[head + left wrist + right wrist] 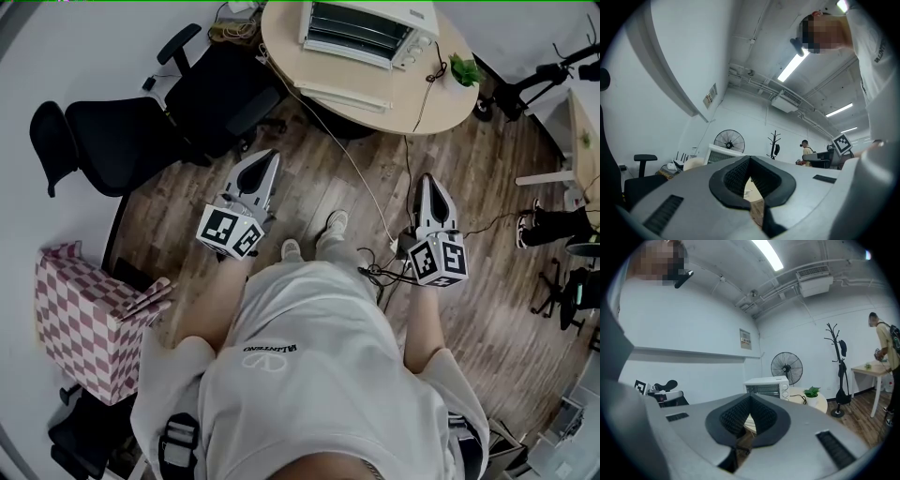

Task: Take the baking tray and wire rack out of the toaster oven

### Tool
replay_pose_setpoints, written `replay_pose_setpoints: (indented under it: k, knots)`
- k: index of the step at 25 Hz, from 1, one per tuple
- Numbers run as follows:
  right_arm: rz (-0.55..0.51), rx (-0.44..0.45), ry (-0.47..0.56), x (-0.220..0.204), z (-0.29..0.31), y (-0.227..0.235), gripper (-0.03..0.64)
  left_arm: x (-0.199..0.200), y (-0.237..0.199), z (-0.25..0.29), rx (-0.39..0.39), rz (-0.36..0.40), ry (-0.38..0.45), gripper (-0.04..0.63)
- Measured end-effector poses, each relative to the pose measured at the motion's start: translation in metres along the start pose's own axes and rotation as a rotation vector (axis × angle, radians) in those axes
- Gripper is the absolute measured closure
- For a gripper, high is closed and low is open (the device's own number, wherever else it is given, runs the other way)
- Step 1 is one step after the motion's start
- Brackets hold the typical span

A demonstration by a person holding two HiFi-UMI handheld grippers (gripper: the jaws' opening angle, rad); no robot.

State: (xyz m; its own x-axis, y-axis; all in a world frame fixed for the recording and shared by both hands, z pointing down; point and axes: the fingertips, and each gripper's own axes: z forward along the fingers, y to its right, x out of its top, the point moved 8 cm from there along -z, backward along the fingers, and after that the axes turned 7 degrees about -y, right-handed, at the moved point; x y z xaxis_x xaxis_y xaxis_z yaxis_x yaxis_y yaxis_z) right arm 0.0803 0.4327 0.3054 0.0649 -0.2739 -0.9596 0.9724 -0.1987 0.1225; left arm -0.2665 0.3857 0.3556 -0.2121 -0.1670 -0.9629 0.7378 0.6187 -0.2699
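Observation:
A white toaster oven [367,31] stands on the round wooden table [441,98] at the top of the head view, its glass door closed; no tray or rack shows from here. The same toaster oven [766,386] shows far ahead in the right gripper view, and partly [723,153] behind the jaws in the left gripper view. My left gripper [266,159] is held above the wooden floor, well short of the table, shut and empty. My right gripper [428,182] hangs likewise to the right, shut with nothing between its jaws.
Black office chairs [141,122] stand left of the table. A white cable [347,155] runs from the table across the floor. A small potted plant [463,69] sits at the table's right edge. A pink checkered box [80,319] stands at lower left. A standing fan [786,367] is behind the oven.

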Motion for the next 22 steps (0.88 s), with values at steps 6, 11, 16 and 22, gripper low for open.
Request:
replay_pose_setpoints:
  k: [6,11,16,22]
  knots:
    - [0.004,0.02,-0.002,-0.004,0.013,0.008,0.615,0.001,-0.001,0.013,0.012,0.001,-0.001,0.595]
    - [0.021,0.039,-0.009,-0.005,0.028,0.024,0.615,0.0,0.003,0.039,0.004,0.01,-0.02,0.595]
    - [0.025,0.052,-0.019,0.0,0.051,0.049,0.615,-0.003,0.009,0.078,-0.012,0.016,-0.037,0.595]
    - [0.024,0.087,-0.03,0.012,0.092,0.085,0.615,-0.003,0.009,0.13,-0.001,0.015,-0.049,0.595]
